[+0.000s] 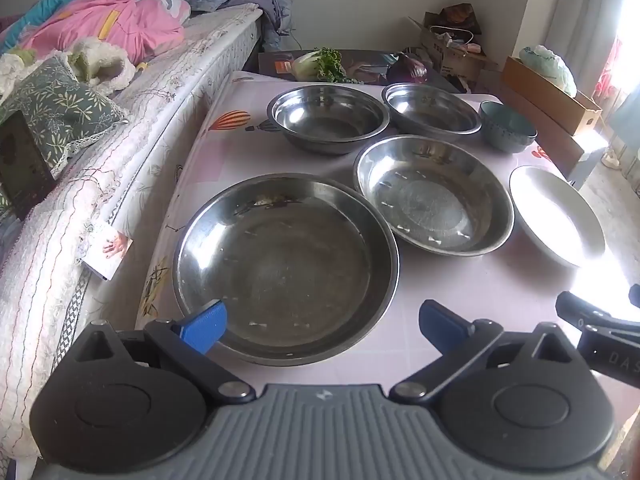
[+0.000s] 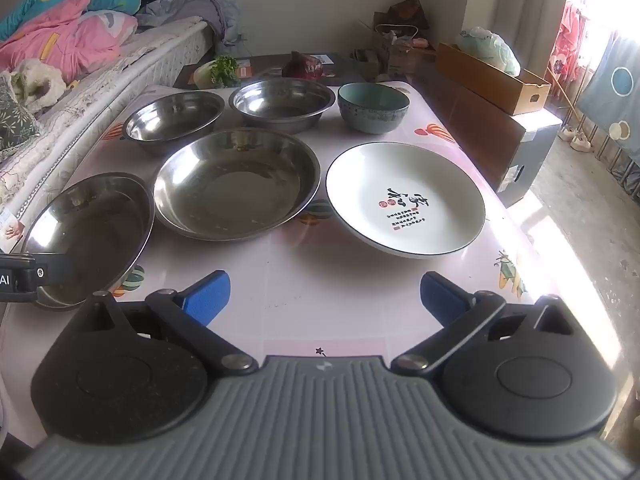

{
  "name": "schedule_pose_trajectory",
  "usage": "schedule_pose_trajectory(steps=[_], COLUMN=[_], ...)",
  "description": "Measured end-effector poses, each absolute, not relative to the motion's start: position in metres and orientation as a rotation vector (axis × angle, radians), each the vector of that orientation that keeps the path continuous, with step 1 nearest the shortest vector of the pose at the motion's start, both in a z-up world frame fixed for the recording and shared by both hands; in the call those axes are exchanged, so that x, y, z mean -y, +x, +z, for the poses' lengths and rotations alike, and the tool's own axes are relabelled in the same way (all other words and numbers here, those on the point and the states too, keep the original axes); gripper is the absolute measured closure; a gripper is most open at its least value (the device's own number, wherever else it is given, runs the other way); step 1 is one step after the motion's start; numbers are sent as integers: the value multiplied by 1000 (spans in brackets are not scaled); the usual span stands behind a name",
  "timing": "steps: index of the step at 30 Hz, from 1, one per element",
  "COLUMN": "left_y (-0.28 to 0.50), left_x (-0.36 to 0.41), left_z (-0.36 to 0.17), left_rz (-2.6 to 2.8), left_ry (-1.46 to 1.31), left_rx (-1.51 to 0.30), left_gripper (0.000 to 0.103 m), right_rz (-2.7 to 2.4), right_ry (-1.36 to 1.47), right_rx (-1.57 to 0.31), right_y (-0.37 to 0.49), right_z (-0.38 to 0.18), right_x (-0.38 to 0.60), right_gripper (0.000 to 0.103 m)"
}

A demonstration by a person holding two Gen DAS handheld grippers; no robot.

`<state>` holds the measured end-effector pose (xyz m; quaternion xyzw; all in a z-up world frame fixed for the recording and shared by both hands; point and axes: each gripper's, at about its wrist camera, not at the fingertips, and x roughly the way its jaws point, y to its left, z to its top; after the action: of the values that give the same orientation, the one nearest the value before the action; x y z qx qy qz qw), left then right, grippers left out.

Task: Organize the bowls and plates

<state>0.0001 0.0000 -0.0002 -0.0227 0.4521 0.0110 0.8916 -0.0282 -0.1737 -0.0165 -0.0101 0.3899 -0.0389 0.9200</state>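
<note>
Left gripper (image 1: 322,330): blue-padded jaws spread wide, nothing between them, poised over the near rim of the largest dish. Right gripper (image 2: 325,297): blue-padded jaws likewise wide apart and empty, above bare tabletop.

Large round stainless-steel plate (image 1: 286,268): shallow, broad flat base, dull scuffed interior, nearest the left jaws at the near left of the pale pink patterned tabletop (image 2: 320,280).

Medium round stainless-steel plate (image 2: 236,184): shallow, brighter sheen, just beside the large one and behind it, rims close; contact cannot be told.

Two deep round stainless-steel bowls (image 2: 174,122) (image 2: 282,104): side by side in the back row, polished, with narrow flared rims.

Small teal ceramic bowl (image 2: 373,112): speckled outer wall, paler green inside, at the right end of the back row.

White round ceramic plate with thin dark rim (image 2: 404,200): shallow, black calligraphy and small red seals printed at centre, on the right side, near the medium steel plate but apart from it.

All six pieces stand separately, none stacked. A bed with pink and blue bedding (image 1: 100,16) runs along the tabletop's left edge.
</note>
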Motion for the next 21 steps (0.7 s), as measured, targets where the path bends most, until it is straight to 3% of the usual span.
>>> schedule_pose_trajectory(steps=[21], left_y=[0], left_x=[4], left_z=[-1], left_rz=[22], left_ry=[-39], left_rx=[-941], left_gripper=[0], right_rz=[-79], right_ry=[-16], right_rx=[-812], right_y=[-25], right_z=[-16], right_x=[179], right_gripper=[1])
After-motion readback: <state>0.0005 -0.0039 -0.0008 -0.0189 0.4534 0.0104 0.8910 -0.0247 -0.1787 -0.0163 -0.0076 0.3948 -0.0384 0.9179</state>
